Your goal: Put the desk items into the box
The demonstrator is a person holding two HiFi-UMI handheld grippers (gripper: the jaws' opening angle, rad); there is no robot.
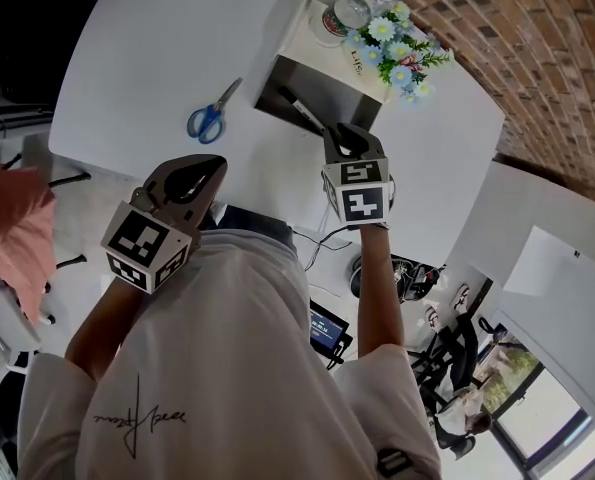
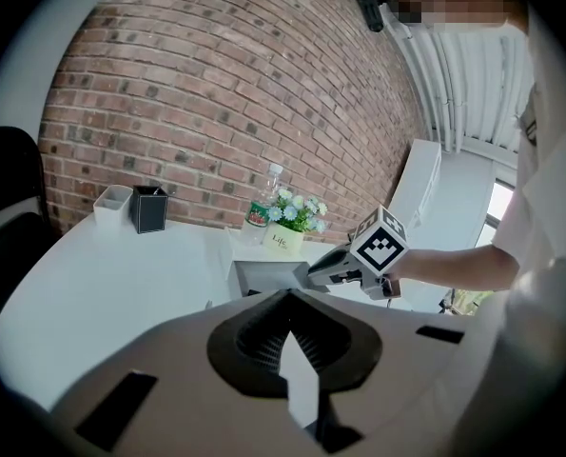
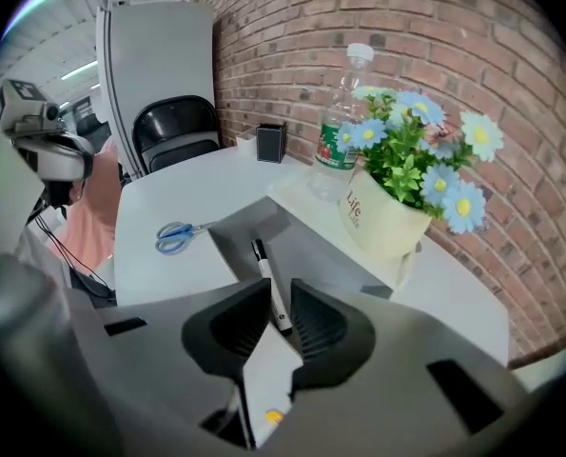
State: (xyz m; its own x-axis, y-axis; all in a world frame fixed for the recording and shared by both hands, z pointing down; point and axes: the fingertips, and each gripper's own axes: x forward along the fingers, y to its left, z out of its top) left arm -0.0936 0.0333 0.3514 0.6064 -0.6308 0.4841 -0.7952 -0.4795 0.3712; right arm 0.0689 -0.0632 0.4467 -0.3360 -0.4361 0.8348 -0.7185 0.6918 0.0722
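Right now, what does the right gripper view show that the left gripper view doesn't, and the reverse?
Right gripper view only: the marker lying inside the box, blue scissors on the table, and the right gripper, jaws apart and empty. Left gripper view only: the left gripper, jaws shut, and the right gripper from outside, by the box. Both: box, bottle, flower pot, black holder, brick wall.

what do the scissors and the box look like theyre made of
Scissors: the blue handles look like smooth plastic and the thin grey blades like metal. Box: thin, flat, matte white walls with a grey inside suggest cardboard or thin board, though plastic sheet can't be ruled out.
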